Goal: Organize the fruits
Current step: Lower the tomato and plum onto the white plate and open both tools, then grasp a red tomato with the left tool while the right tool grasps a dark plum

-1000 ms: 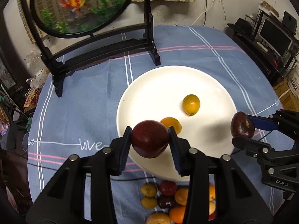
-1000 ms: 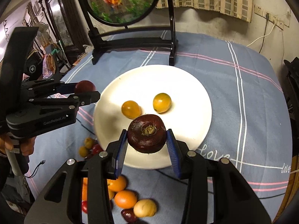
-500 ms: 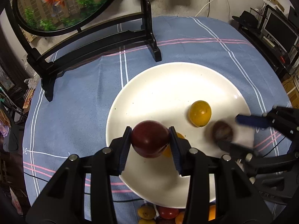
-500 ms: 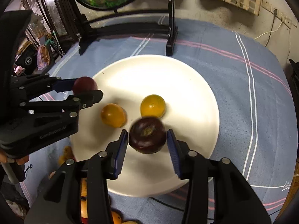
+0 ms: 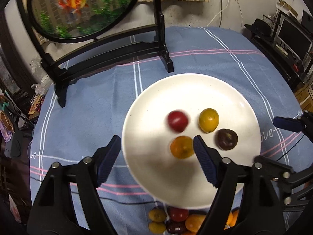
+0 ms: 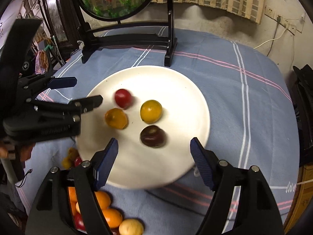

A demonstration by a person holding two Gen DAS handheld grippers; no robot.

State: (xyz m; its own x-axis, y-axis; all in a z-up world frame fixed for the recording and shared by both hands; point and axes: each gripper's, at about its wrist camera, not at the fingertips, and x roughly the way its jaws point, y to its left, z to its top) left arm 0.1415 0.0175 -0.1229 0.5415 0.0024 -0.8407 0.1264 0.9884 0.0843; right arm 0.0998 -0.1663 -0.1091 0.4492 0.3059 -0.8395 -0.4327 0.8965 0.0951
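A white plate [image 5: 195, 90] [image 6: 156, 78] holds a blurred red fruit [image 5: 177, 120] [image 6: 123, 98], a yellow fruit [image 5: 208, 120] [image 6: 151, 111], an orange fruit [image 5: 182, 147] [image 6: 116, 118] and a dark purple fruit [image 5: 227, 139] [image 6: 153, 136]. My left gripper [image 5: 156, 139] [image 6: 89, 90] hovers over the plate's near left rim. Its jaws are opening and grip nothing. My right gripper [image 6: 154, 143] [image 5: 264, 139] hangs over the near right side, jaws opening too. The dark fruit lies on the plate just beyond its pads, untouched.
Several loose red, orange and yellow fruits [image 5: 176, 219] [image 6: 105, 213] lie heaped on the blue checked cloth [image 5: 84, 117] at the plate's near edge. A round painted screen on a black stand [image 5: 109, 52] rises behind the plate. A thin cable [image 6: 176, 199] crosses the cloth.
Both grippers have let go. The red fruit left the left jaws and lies blurred on the plate. The dark fruit left the right jaws and rests on the plate. Both jaws now stand wide.
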